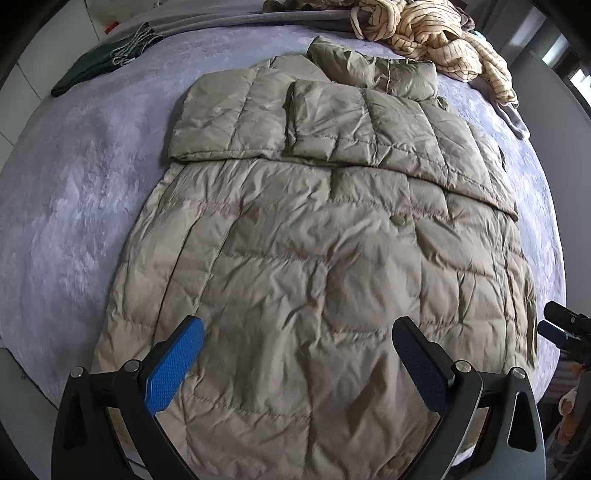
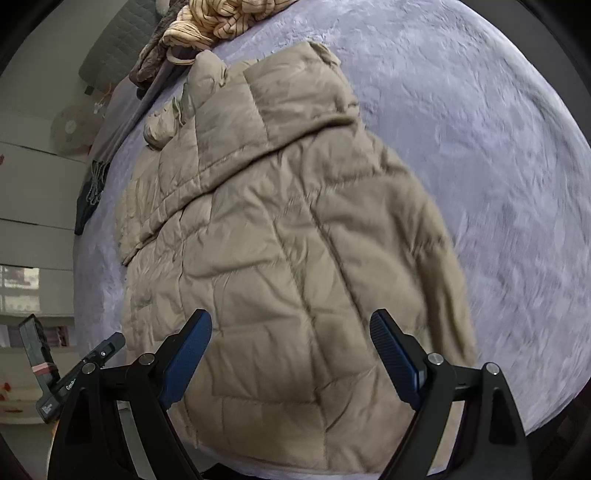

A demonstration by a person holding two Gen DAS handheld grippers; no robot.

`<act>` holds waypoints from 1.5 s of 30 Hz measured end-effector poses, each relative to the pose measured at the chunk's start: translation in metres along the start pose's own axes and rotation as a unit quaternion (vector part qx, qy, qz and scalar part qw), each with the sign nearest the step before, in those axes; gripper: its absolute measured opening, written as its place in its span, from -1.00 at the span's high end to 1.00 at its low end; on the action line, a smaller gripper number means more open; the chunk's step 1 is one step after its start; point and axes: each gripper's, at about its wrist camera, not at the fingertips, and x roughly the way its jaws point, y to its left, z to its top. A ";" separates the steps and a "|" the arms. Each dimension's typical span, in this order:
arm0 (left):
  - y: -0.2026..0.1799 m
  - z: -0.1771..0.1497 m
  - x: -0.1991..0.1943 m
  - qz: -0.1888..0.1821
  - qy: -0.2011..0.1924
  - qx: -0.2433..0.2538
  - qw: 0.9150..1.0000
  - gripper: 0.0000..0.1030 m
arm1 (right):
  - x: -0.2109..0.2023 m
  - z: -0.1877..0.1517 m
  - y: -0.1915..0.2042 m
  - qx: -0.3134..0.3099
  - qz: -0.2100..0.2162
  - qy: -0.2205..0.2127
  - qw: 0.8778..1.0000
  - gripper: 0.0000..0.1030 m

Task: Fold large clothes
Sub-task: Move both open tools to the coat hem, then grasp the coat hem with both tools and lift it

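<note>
A large khaki quilted puffer jacket lies flat on a lavender plush bed cover, both sleeves folded across its chest and the hood at the far end. It also shows in the right wrist view. My left gripper is open and empty, hovering over the jacket's hem. My right gripper is open and empty, over the hem from the other side. The right gripper's tip shows at the left view's right edge.
A cream striped garment is heaped at the bed's far edge, also visible in the right wrist view. A dark folded garment lies at the far left. White cabinets and a fan stand beyond the bed.
</note>
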 end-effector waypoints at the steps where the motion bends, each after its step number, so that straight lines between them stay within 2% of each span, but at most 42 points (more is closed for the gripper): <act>1: 0.004 -0.004 -0.001 -0.001 0.000 0.001 1.000 -0.98 | 0.001 -0.004 0.001 0.002 0.000 0.000 1.000 -0.75; 12: 0.050 -0.047 -0.009 -0.009 0.007 0.006 1.000 -0.98 | 0.006 -0.064 0.013 0.052 0.008 -0.017 0.998 -0.76; 19: 0.085 -0.079 -0.005 -0.030 0.030 -0.004 0.999 -0.98 | -0.006 -0.100 -0.004 0.098 0.006 -0.032 0.995 -0.76; 21: 0.094 -0.089 -0.007 -0.038 0.031 -0.012 0.999 -0.98 | -0.009 -0.112 -0.017 0.123 0.004 -0.032 0.992 -0.76; 26: 0.118 -0.112 -0.004 -0.067 0.045 -0.073 0.994 -0.98 | -0.007 -0.127 -0.042 0.154 -0.006 -0.022 0.988 -0.76; 31: 0.128 -0.132 0.006 -0.090 0.066 -0.113 0.987 -0.98 | -0.003 -0.137 -0.074 0.216 0.003 -0.016 0.976 -0.76; 35: 0.134 -0.140 0.017 -0.120 0.081 -0.145 0.979 -0.98 | 0.009 -0.139 -0.096 0.267 0.031 -0.008 0.963 -0.76; 38: 0.138 -0.139 0.029 -0.138 0.090 -0.174 0.971 -0.98 | 0.017 -0.134 -0.096 0.279 0.063 -0.014 0.958 -0.76; 42: 0.140 -0.125 0.036 -0.163 0.074 -0.207 0.962 -0.98 | 0.020 -0.122 -0.087 0.280 0.109 -0.032 0.953 -0.76; 45: 0.142 -0.113 0.038 -0.178 0.059 -0.226 0.956 -0.98 | 0.020 -0.113 -0.078 0.285 0.153 -0.046 0.945 -0.76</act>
